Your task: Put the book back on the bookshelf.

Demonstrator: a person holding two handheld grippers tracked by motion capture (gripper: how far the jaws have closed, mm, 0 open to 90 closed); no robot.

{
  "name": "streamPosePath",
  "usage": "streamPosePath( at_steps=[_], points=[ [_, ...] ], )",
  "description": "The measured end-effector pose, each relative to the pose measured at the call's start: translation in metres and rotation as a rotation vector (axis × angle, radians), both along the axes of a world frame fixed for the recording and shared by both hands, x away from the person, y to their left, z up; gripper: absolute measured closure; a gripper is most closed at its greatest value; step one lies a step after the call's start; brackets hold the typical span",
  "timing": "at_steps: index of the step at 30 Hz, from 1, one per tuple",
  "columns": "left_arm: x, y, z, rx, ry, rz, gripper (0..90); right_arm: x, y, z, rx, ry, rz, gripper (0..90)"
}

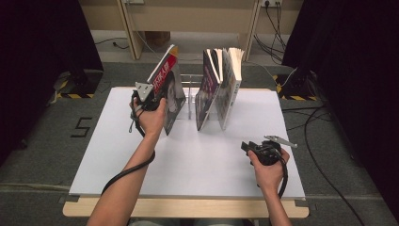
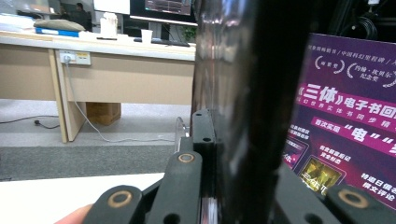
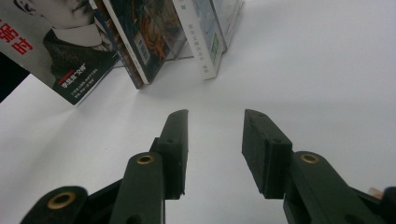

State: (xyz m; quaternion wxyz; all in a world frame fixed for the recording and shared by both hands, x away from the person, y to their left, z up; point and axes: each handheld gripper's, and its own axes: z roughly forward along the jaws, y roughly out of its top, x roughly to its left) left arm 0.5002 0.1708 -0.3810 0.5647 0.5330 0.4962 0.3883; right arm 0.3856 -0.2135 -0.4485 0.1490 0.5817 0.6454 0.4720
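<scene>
**Left hand gripping the leaning book**

At the left of the desk (image 1: 117,155), we are holding the left gripper (image 1: 149,100) with its jaws clamped on the edge of the red-and-white book (image 1: 168,89), which is tilting away from the clear stand (image 1: 189,96), its long axis rising up and back. The other books (image 1: 221,87) are leaning in that stand to its right. Farther right, we are resting the right gripper (image 1: 246,146) low on the desk, jaws half open and empty, pointing toward the books.
</scene>
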Motion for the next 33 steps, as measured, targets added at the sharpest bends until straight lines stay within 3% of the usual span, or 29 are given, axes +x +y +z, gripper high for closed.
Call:
streamPosePath(
  at_steps=[7, 10, 12, 20, 29, 33],
  points=[
    [-0.007, -0.002, -0.004, 0.01, -0.014, 0.024, 85.4, 0.0, 0.001, -0.001, -0.007, 0.0, 0.004, 61.9],
    [-0.005, -0.002, -0.004, 0.015, 0.004, 0.018, 83.9, 0.0, 0.001, 0.0, -0.005, 0.0, 0.002, 61.9],
    [-0.002, 0.0, -0.006, 0.001, 0.027, 0.014, 81.1, 0.0, 0.0, 0.0, -0.006, -0.003, 0.002, 61.8],
    [-0.001, 0.005, -0.013, -0.041, 0.052, 0.001, 71.9, 0.001, 0.001, -0.001, -0.005, 0.003, 0.004, 61.8],
    [0.005, 0.009, 0.0, -0.061, 0.03, -0.038, 67.0, 0.001, 0.0, -0.001, -0.002, 0.006, 0.003, 61.6],
    [0.011, 0.011, 0.006, -0.072, 0.039, -0.05, 66.7, 0.001, 0.0, -0.002, -0.004, 0.006, 0.004, 61.5]
  ],
)
